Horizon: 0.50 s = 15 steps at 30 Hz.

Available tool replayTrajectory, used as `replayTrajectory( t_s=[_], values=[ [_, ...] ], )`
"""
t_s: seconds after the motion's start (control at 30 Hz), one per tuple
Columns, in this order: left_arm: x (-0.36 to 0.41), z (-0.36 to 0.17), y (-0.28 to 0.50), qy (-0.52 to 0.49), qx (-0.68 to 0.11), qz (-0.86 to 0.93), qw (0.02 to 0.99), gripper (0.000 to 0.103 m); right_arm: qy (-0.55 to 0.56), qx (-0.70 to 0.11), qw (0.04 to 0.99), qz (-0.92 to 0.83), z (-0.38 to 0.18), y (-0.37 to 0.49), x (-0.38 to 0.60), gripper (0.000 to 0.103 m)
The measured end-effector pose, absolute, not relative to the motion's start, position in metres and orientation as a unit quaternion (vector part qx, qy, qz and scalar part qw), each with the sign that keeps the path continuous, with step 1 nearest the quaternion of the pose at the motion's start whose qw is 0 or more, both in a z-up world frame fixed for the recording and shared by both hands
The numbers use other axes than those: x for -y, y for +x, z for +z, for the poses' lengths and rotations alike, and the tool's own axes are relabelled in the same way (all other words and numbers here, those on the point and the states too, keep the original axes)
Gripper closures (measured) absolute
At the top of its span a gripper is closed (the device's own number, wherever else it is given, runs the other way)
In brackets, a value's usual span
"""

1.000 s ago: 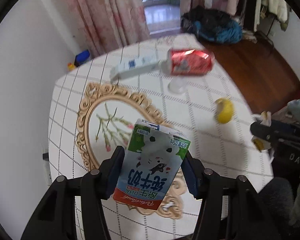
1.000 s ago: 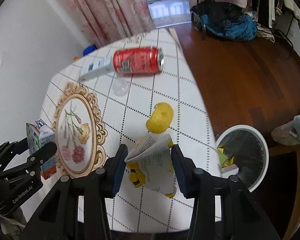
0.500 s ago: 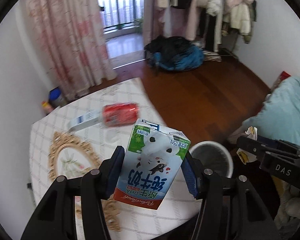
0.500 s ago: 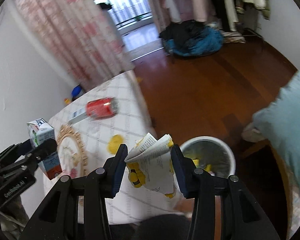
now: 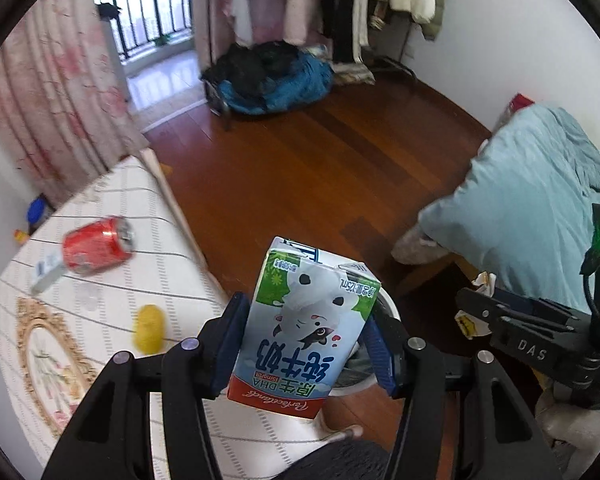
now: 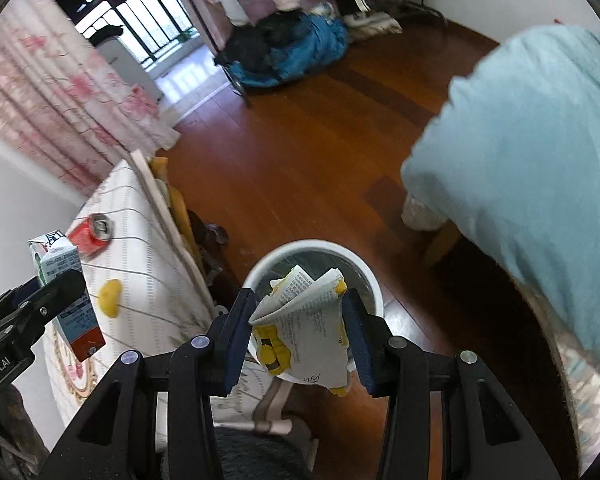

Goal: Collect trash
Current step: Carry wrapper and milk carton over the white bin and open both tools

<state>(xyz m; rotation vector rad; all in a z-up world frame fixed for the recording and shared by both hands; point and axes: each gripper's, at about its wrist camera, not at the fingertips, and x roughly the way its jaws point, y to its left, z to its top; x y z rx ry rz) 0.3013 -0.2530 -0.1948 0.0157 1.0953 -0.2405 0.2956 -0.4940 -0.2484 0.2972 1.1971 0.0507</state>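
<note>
Two loads hang near the white bin point(image 6: 374, 284), undropped. On the worktop point(image 5: 188, 280) a red can point(image 5: 96, 243) and yellow peel point(image 5: 150, 328) remain. Left tongs point(image 5: 306, 330) clamp the milk carton point(image 5: 306, 328); right tongs point(image 6: 298, 326) clamp crumpled paper point(image 6: 308, 328). Only the right view shows the bin's mouth, directly beyond the paper.

Small milk carton point(image 5: 306, 328), white, green and blue with cartoon print and red base band, upright at lower centre of left view, pinched between claw pads. Crumpled printed paper point(image 6: 304, 320) with yellow patches, lower centre of right view, over white round bin point(image 6: 260, 268). Red can point(image 5: 96, 244) on its side, left on checked tabletop point(image 5: 180, 280); yellow peel point(image 5: 150, 328) below it.
</note>
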Motion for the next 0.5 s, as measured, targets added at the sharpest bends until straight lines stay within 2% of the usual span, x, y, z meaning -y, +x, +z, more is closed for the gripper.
replayTrajectory(
  t_s=[0.27, 0.5],
  values=[
    [0.283, -0.238, 0.321, 0.013, -0.559, -0.129, 0.819, 0.051, 0.144, -0.604, 0.784, 0.013, -0.317, 0.315, 0.511, 0.056],
    [0.295, -0.259, 0.335, 0.001, -0.584, -0.15, 0.798, 0.049, 0.146, -0.622, 0.769, 0.012, -0.347, 0.331, 0.511, 0.056]
  ],
)
